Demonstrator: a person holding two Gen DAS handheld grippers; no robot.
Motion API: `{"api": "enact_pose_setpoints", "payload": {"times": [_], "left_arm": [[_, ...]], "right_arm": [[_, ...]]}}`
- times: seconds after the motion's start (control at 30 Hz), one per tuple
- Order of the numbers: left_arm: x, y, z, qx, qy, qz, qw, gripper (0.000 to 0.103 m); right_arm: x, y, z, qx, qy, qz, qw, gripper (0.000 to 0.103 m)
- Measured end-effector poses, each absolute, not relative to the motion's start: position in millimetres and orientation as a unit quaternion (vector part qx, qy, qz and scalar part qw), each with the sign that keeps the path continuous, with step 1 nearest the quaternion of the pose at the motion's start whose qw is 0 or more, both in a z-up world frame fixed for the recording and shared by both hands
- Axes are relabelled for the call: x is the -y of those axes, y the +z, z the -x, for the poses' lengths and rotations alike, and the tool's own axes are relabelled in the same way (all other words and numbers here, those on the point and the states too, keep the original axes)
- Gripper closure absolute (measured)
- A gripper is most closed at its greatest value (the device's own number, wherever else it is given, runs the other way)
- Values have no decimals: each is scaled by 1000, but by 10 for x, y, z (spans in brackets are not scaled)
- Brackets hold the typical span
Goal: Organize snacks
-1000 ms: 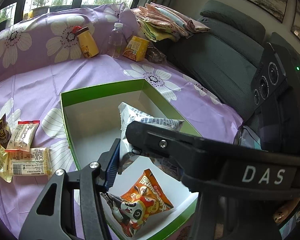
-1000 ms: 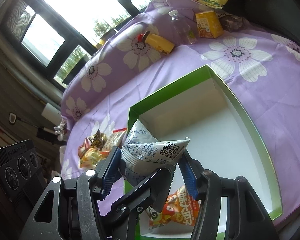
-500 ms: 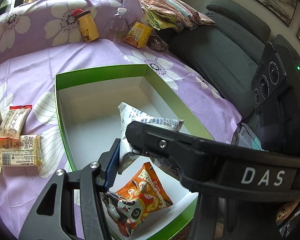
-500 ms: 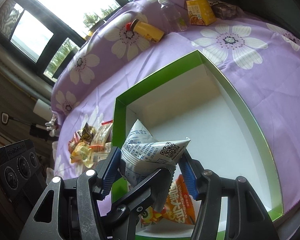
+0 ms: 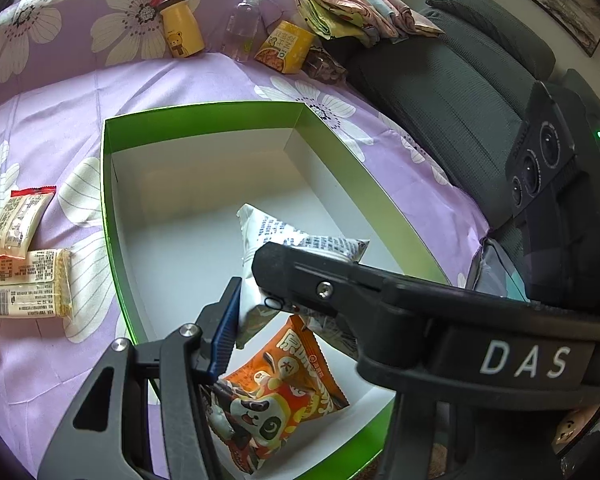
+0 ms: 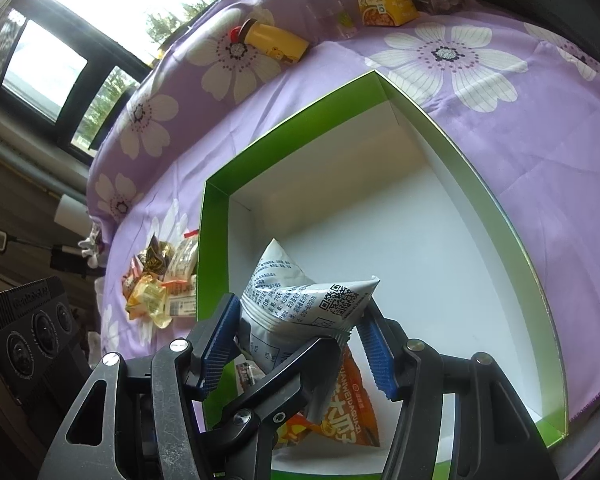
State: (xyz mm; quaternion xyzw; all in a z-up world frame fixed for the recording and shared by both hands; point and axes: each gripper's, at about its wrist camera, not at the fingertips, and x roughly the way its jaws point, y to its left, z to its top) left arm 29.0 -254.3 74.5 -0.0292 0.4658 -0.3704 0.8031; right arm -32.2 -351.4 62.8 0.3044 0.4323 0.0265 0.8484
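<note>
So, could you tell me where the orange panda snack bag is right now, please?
The orange panda snack bag lies flat inside the green box, at its near end, directly under the white snack bag held above it.

White snack pouch [image 6: 300,304]: black print and a QR code, puffed, tilted, held above the box interior between blue pads. Orange snack bag [image 5: 276,392]: panda cartoon, lies flat on the white floor at the near end of the box. Box [image 5: 112,216]: green walls, white inside, open top, rests on purple flowered cloth. Loose snack packets [image 5: 24,280]: pale wrappers, lie flat on the cloth just beside the box's left wall.
</note>
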Motion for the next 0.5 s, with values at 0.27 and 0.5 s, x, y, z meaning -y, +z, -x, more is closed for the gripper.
{"api": "enact_pose_setpoints", "payload": {"times": [0.27,0.5], "left_arm": [[2560,715,-307,-475,-363,26,801,49],[2545,745,-271,-474,-358,28,804,46]], "right_arm": [[3512,599,301,-437,26,-304,846,42],[3505,619,306,-437,27,-298,848,41]]}}
